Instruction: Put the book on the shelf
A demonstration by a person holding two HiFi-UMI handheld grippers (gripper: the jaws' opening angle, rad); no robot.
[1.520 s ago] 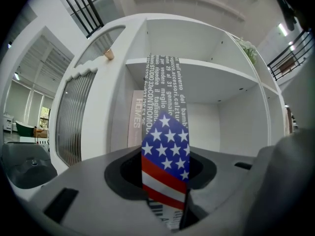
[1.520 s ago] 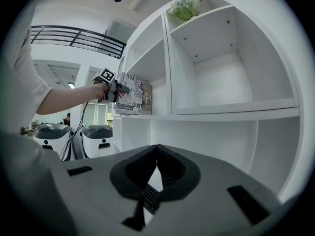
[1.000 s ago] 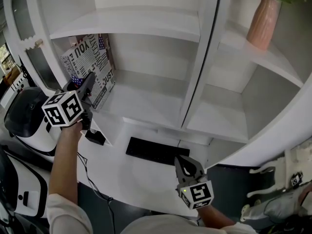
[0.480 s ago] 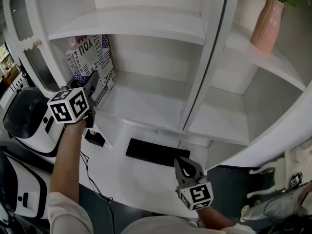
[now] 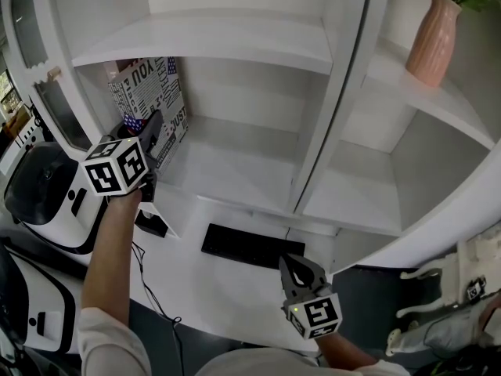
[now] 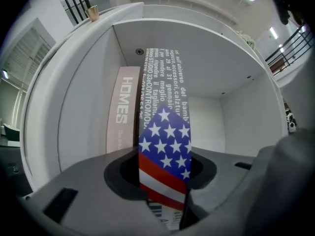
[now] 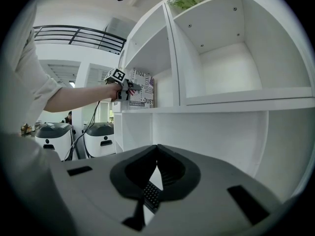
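The book [image 5: 149,92], covered in black-and-white lettering with a stars-and-stripes spine [image 6: 165,146], stands upright at the left end of the lower shelf [image 5: 235,163]. My left gripper [image 5: 154,128] points level at it and is shut on its spine, which fills the gap between the jaws in the left gripper view [image 6: 162,176]. A pale book marked HOMES [image 6: 122,112] stands just left of it against the side wall. My right gripper [image 5: 297,269] hangs low in front of the desk, shut on nothing, its jaw tips meeting [image 7: 157,149].
A black keyboard [image 5: 243,245] lies on the white desk below the shelf. A pink vase [image 5: 433,37] with a plant stands on the upper right shelf. White rounded machines [image 5: 39,194] stand at the left. A vertical divider [image 5: 329,108] splits the shelf unit.
My left gripper has shifted slightly to the right with the book, which stays upright on the shelf. The right gripper has not moved.
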